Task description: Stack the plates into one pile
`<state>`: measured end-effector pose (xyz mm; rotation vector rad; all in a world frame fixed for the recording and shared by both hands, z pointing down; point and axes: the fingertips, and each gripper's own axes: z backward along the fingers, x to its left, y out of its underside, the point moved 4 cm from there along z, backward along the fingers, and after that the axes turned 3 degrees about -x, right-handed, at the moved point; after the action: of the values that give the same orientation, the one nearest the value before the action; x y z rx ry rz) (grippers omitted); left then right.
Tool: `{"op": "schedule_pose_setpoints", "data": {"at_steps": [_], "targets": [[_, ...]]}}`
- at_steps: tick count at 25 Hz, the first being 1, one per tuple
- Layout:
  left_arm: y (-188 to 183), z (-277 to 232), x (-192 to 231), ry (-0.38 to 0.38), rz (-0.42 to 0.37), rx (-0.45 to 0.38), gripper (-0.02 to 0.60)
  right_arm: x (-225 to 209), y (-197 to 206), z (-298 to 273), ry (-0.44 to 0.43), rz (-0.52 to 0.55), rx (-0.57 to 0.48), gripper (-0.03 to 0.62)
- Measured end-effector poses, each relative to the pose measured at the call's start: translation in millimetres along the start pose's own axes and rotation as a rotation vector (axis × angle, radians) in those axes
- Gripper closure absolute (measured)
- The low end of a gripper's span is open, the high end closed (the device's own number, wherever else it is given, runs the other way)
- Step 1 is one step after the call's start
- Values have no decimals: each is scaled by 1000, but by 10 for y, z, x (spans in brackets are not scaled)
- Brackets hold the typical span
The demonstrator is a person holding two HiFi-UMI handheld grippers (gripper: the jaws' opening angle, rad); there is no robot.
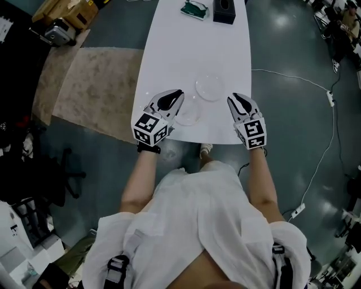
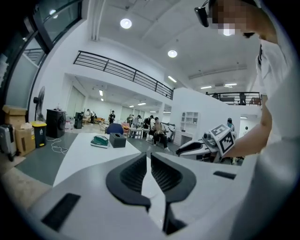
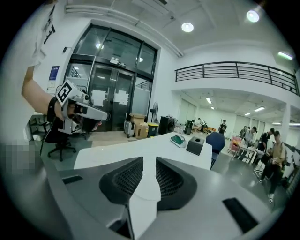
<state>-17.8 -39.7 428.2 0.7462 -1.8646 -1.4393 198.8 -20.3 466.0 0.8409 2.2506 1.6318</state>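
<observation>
Two clear glass plates lie apart on the near end of the white table (image 1: 192,51): one (image 1: 210,87) farther out, the other (image 1: 188,114) closer to the table's near edge. My left gripper (image 1: 176,95) hovers just left of the nearer plate, jaws shut with nothing between them (image 2: 149,157). To the right of both plates is my right gripper (image 1: 236,99); it is open, and only bare table shows in its gap (image 3: 149,161). Neither gripper touches a plate. The plates do not show clearly in the gripper views.
A green object (image 1: 194,9) and a black box (image 1: 224,11) sit at the table's far end. A beige rug (image 1: 96,84) lies left of the table. A cable (image 1: 316,84) runs across the floor on the right. People sit in the far background (image 2: 157,129).
</observation>
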Motion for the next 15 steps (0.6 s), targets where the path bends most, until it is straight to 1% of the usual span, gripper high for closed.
{"op": "schedule_pose_setpoints", "data": {"at_steps": [4, 7, 9, 12, 15], "targets": [[216, -411, 105, -6, 39, 83, 550, -208, 243, -262, -53, 1, 68, 490], [357, -684, 171, -6, 91, 127, 510, -327, 402, -468, -97, 25, 121, 488], [433, -832, 216, -11, 113, 159, 497, -388, 478, -589, -119, 26, 150, 487], [588, -1016, 276, -29, 140, 223, 489, -467, 608, -732, -148, -1, 185, 474], [788, -1176, 372, -54, 170, 315, 480, -522, 734, -892, -179, -37, 216, 456]]}}
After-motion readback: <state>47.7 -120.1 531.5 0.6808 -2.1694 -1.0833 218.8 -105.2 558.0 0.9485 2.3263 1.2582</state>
